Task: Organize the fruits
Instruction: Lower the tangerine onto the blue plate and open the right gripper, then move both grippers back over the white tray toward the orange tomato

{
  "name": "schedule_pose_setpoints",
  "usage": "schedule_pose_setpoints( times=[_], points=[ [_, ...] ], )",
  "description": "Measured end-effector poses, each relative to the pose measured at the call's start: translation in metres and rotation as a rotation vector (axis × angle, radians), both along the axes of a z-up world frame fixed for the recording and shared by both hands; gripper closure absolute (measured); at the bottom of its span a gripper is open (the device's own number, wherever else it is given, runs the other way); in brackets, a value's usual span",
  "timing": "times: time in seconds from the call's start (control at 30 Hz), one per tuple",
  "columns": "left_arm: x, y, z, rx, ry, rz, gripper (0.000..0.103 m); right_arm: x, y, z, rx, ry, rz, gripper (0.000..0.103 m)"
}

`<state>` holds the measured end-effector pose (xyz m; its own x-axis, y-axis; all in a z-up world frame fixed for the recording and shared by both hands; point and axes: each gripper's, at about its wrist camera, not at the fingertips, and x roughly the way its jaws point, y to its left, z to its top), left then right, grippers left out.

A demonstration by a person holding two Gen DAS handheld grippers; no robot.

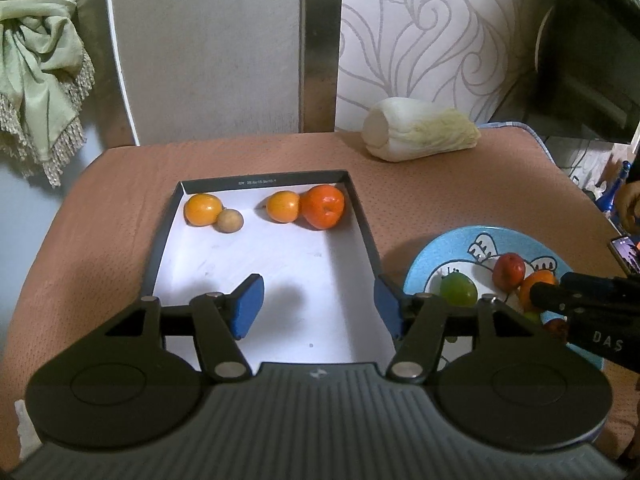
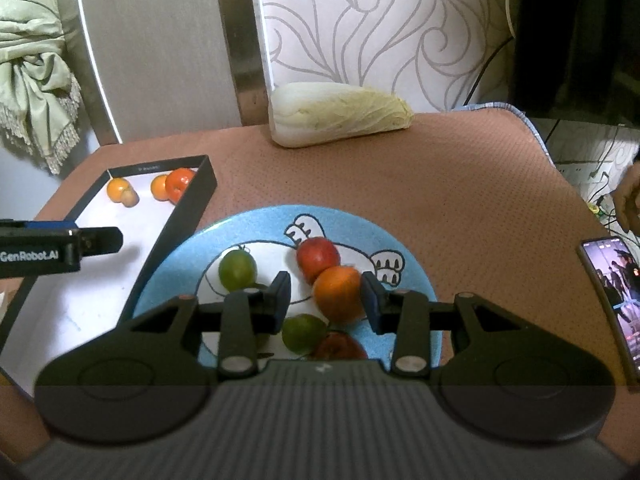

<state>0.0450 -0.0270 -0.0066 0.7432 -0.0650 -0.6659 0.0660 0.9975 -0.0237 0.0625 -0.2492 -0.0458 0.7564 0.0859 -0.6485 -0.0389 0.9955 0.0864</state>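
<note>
The right gripper hangs over the plate, jaws apart with the orange between them, unclamped, touching only the right pad; the left gripper gapes empty above the box, farther off.

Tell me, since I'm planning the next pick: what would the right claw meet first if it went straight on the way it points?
Most likely the orange fruit on the blue plate: it sits in the gap of the open right claw, just ahead of the pads. Depth is unclear.
</note>
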Motion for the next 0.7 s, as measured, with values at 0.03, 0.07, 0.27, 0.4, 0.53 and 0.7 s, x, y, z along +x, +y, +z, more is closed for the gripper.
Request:
schedule_pose_setpoints(
  times=[0.03, 0.07, 0.27, 0.4, 0.53, 0.7],
  points=[
    [0.000, 0.000, 0.000, 0.000, 0.000, 0.001, 0.036, -0.001, 0.001, 0.000, -0.003, 0.001, -0.001, 0.061],
    [0.000, 0.001, -0.001, 0.000, -0.001, 0.002, 0.035, -0.001, 0.001, 0.000, -0.005, 0.001, -0.002, 0.061],
    [0.002, 0.007, -0.003, 0.011, 0.006, 0.020, 0.031, -0.003, 0.005, 0.003, -0.012, -0.012, -0.004, 0.061],
    [0.002, 0.013, -0.004, 0.016, 0.003, 0.035, 0.031, -0.004, 0.015, 0.013, -0.018, -0.047, 0.028, 0.061],
    [0.003, 0.019, -0.004, 0.028, 0.007, 0.049, 0.031, -0.001, 0.029, 0.020, -0.009, -0.063, 0.076, 0.061],
    [0.005, 0.028, -0.006, 0.037, 0.018, 0.067, 0.031, 0.006, 0.042, 0.022, -0.001, -0.067, 0.114, 0.061]
  ],
)
